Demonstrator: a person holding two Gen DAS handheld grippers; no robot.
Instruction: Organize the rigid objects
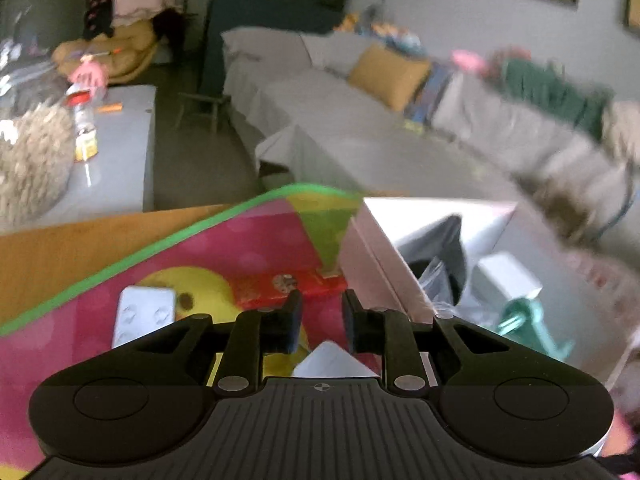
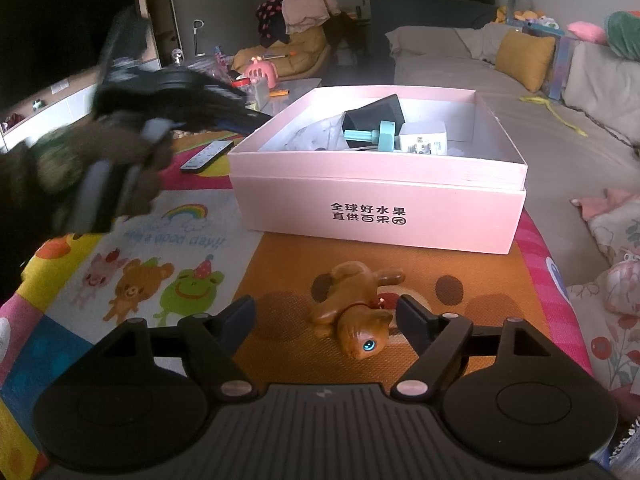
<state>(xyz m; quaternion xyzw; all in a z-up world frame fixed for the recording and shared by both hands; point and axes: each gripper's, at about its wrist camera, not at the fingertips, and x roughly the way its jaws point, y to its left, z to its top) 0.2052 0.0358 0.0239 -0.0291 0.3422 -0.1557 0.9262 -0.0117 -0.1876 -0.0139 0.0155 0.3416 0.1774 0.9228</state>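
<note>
A pink cardboard box (image 2: 380, 204) stands on the colourful play mat (image 2: 160, 248) and holds a black object (image 2: 376, 114), a teal tool (image 2: 372, 135) and a white carton (image 2: 424, 140). A brown toy cat (image 2: 352, 304) lies on the mat between my right gripper's (image 2: 326, 316) open fingers, close to the right one. My left gripper (image 1: 322, 320) hovers above the mat beside the box's corner (image 1: 380, 248), jaws a narrow gap apart with nothing between them. It also shows blurred in the right wrist view (image 2: 132, 128). A remote (image 1: 144, 316) lies on the mat to its left.
The remote also shows left of the box in the right wrist view (image 2: 206, 156). A grey sofa (image 2: 500, 92) with a yellow cushion runs along the right. A low table (image 1: 116, 148) with a jar and clutter stands to the left beyond the mat.
</note>
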